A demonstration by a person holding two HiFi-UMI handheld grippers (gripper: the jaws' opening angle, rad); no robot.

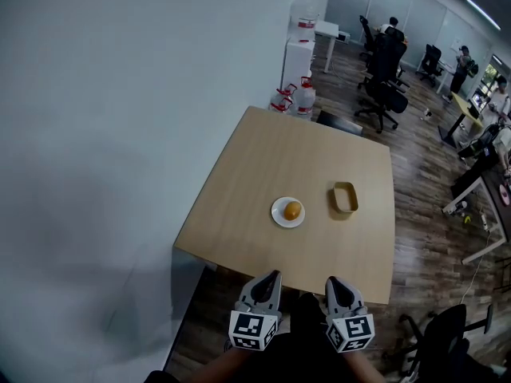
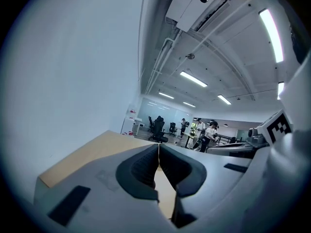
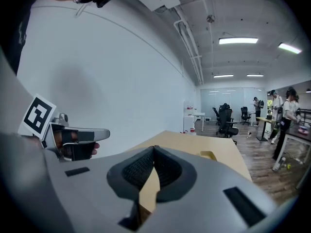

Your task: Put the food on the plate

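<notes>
Your left gripper (image 1: 274,275) and your right gripper (image 1: 330,280) hung side by side just short of the table's (image 1: 271,154) near edge, both pointing toward the far edge. In each gripper view the jaws stood together, tips meeting, with nothing caught between them.

The food (image 1: 292,210), a small orange-brown lump, already lay on the white plate (image 1: 277,216), a little toward the plate's right side. From your head view it looked close to round, too small to tell a long axis or which way it pointed.

The plate sat nearer the near edge than the far one, about midway between the left and right edges. To its right, apart from it, stood a tan oblong container (image 1: 335,199), with its long axis running from the near edge toward the far edge.
</notes>
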